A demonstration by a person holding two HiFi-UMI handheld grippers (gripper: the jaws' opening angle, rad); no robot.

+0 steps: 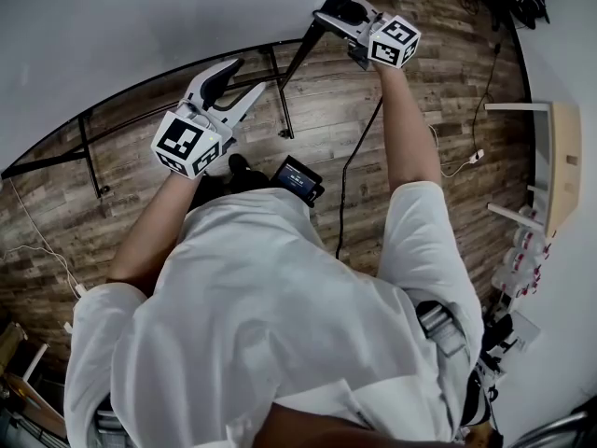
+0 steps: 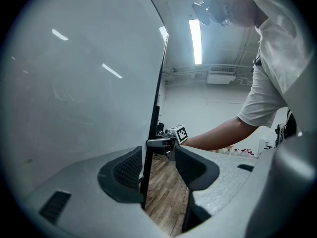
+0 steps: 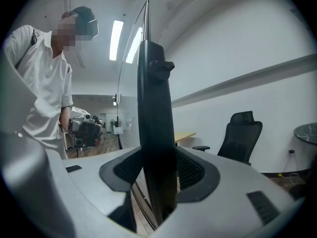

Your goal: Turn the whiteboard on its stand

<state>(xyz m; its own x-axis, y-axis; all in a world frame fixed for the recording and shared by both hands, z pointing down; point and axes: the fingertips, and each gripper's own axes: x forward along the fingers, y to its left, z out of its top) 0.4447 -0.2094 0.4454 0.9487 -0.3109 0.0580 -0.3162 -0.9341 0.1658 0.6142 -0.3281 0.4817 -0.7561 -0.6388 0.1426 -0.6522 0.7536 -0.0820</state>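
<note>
The large whiteboard (image 1: 112, 26) fills the top left of the head view, and in the left gripper view its face (image 2: 74, 83) covers the left half. My left gripper (image 1: 252, 75) is open around the board's thin dark edge (image 2: 148, 148). That edge lies against the left pad, and wood floor shows between it and the right pad. My right gripper (image 1: 325, 17) is shut on the black upright (image 3: 156, 108) at the board's far side, which fills the gap between both pads. A knob (image 3: 161, 66) sits higher on that upright. The right gripper (image 2: 176, 133) also shows past the left jaws.
The stand's black base bars (image 1: 280, 110) lie on the wooden floor under the board. A black device (image 1: 298, 180) and a black cable (image 1: 359, 166) are near my feet. A white shelf (image 1: 560, 157) with bottles (image 1: 522, 259) stands at the right. An office chair (image 3: 242, 133) stands behind.
</note>
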